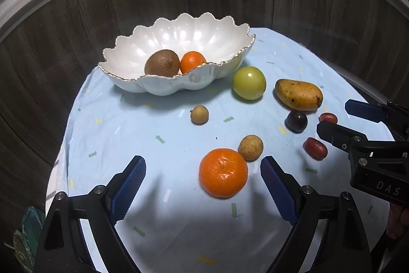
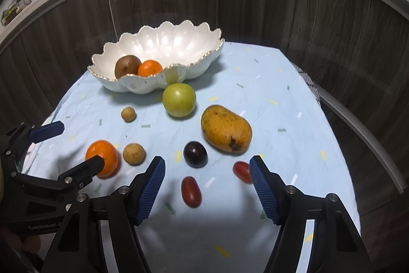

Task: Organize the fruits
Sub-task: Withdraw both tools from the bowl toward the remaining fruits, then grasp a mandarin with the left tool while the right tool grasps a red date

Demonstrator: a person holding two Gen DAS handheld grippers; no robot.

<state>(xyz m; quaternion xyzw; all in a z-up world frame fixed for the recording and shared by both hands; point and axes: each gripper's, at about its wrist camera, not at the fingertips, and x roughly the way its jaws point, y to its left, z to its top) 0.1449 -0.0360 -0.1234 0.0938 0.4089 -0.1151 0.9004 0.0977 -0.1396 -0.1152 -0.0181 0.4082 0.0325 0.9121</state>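
Note:
A large orange (image 1: 223,172) lies on the pale blue cloth between the fingers of my left gripper (image 1: 203,165), which is open and does not touch it. My right gripper (image 2: 207,161) is open above a red oblong fruit (image 2: 191,191). A second red fruit (image 2: 241,170) sits against the inner side of its right finger, and a dark plum (image 2: 195,154) lies just ahead. A white scalloped bowl (image 1: 163,86) at the back holds a kiwi (image 1: 162,62) and a small orange (image 1: 192,62).
Loose on the cloth are a green apple (image 2: 179,100), a mango (image 2: 226,128), a small brown fruit (image 2: 128,114) and a larger brown one (image 2: 134,154) beside the large orange. Dark wood panels curve round behind the table (image 2: 294,99).

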